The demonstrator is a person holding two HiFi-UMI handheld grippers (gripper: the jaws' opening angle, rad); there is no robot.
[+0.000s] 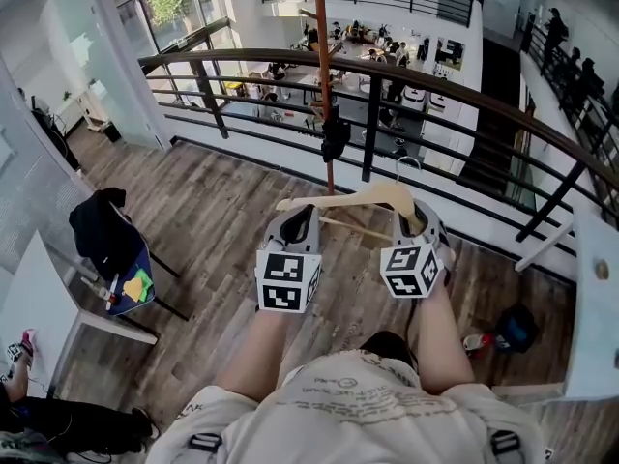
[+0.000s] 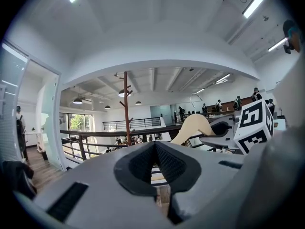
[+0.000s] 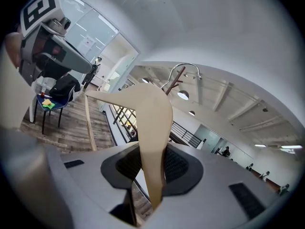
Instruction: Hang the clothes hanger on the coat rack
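Note:
A pale wooden clothes hanger (image 1: 372,197) with a metal hook is held out in front of me. My right gripper (image 1: 418,216) is shut on its right arm; in the right gripper view the wood (image 3: 152,123) stands clamped between the dark pads (image 3: 177,165). My left gripper (image 1: 298,213) hovers beside the hanger's left end. Its jaws are shut with nothing between them, and the hanger (image 2: 193,126) shows off to its right. The coat rack (image 1: 324,85), a thin brown pole with pegs, stands ahead against the railing, also visible as the coat rack (image 2: 126,109).
A dark railing (image 1: 435,80) with a brown handrail runs across just behind the rack, with an open drop to a lower floor beyond. A chair draped with a dark jacket (image 1: 106,230) and a white table (image 1: 39,298) sit left. A dark bag (image 1: 517,327) lies right.

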